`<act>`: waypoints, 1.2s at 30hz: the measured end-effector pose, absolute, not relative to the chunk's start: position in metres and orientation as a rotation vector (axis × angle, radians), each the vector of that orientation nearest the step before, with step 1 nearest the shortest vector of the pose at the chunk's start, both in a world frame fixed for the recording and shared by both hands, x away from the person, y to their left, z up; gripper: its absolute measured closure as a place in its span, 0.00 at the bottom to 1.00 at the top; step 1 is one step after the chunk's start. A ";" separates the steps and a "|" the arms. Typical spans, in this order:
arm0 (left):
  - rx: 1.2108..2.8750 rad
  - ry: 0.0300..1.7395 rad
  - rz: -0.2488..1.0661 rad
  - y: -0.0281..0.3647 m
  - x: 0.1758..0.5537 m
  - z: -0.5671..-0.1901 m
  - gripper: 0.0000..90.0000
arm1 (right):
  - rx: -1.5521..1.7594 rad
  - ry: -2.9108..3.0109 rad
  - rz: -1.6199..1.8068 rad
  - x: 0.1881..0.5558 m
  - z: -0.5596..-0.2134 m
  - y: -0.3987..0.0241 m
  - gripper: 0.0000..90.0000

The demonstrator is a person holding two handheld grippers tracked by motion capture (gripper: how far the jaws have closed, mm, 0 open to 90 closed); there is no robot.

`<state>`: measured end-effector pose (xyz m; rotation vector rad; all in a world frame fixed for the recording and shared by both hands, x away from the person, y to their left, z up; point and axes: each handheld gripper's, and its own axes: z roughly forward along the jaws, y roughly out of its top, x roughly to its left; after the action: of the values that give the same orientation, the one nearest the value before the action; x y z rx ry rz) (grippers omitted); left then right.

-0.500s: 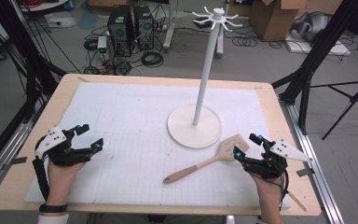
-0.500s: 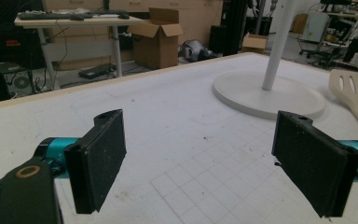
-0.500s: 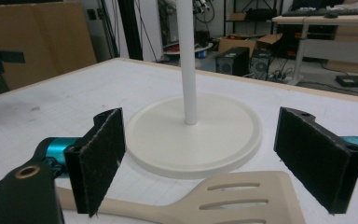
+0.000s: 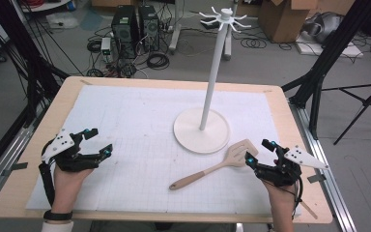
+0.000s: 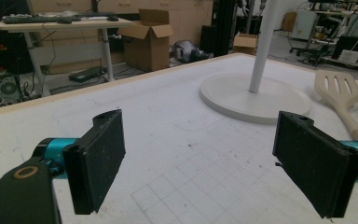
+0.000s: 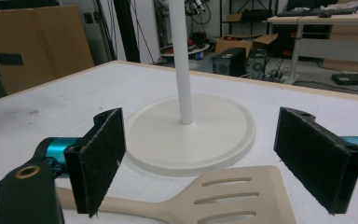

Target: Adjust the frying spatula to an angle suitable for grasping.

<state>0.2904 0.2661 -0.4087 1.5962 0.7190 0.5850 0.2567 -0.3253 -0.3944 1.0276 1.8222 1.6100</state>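
spatula (image 4: 211,167): flat on the mat, just ahead of my right jaws. In the right gripper view the slotted blade (image 6: 223,196) sits low between the two pads but I'm not touching it yet.

long axis: runs diagonal across the table. Blade end points up toward the stand's base and toward my right gripper, handle end trails off toward the middle of the near edge. From my left jaws it's well off to the right, blade away from me.

right gripper (image 4: 260,151): jaws spread wide, nothing in them, hovering right by the blade.

left gripper (image 4: 101,142): also wide open and empty, parked over bare mat, well apart from the spatula.

progress: honestly barely started, I'd say. Nothing picked up, spatula lying loose. My guess is it's meant to go on the rack, so the grab, the lift and the hanging are all left.

stand (image 4: 213,67): white pole on a round base (image 4: 188,130), straight ahead of my right jaws, just past the blade. Hook arms up top, nothing hanging on them.

table (image 4: 67,92): wooden edge with a white grid mat (image 4: 135,116) on it; nothing else near my jaws.
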 end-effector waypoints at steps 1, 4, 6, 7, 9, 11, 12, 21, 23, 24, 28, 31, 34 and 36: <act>1.597 0.714 0.582 0.265 0.290 -0.409 0.19 | 1.027 1.822 1.610 0.257 -0.394 -0.325 0.17; 1.597 0.708 0.576 0.262 0.289 -0.410 0.19 | 1.025 1.820 1.618 0.257 -0.393 -0.324 0.17; 1.601 0.706 0.576 0.262 0.290 -0.409 0.19 | 1.017 1.825 1.617 0.257 -0.392 -0.321 0.17; 1.601 0.706 0.577 0.262 0.290 -0.409 0.19 | 1.011 1.829 1.615 0.257 -0.392 -0.320 0.17; 1.594 0.705 0.571 0.262 0.290 -0.409 0.19 | 1.001 1.828 1.611 0.257 -0.391 -0.319 0.17; 1.596 0.706 0.566 0.262 0.289 -0.408 0.19 | 1.006 1.828 1.616 0.257 -0.391 -0.319 0.17; 1.593 0.699 0.563 0.262 0.289 -0.408 0.19 | 1.003 1.827 1.615 0.257 -0.391 -0.319 0.17; 1.611 0.663 0.545 0.247 0.288 -0.403 0.19 | 1.006 1.832 1.606 0.256 -0.393 -0.321 0.17; 1.622 0.653 0.539 0.243 0.288 -0.403 0.19 | 1.001 1.827 1.608 0.255 -0.392 -0.322 0.17; 1.627 0.649 0.539 0.239 0.288 -0.403 0.19 | 1.005 1.821 1.613 0.254 -0.391 -0.322 0.17; 1.648 0.635 0.527 0.232 0.289 -0.405 0.19 | 0.996 1.821 1.609 0.254 -0.391 -0.323 0.17; 1.654 0.625 0.515 0.228 0.290 -0.406 0.19 | 0.998 1.821 1.611 0.254 -0.391 -0.323 0.17; 1.664 0.600 0.492 0.216 0.289 -0.406 0.19 | 1.002 1.821 1.608 0.254 -0.391 -0.324 0.17; 1.679 0.585 0.481 0.209 0.289 -0.405 0.19 | 1.007 1.820 1.610 0.254 -0.391 -0.324 0.17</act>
<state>0.2885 0.2093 -0.4045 1.6785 0.5853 0.4810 0.2535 -0.3237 -0.3913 1.0065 1.8201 1.6099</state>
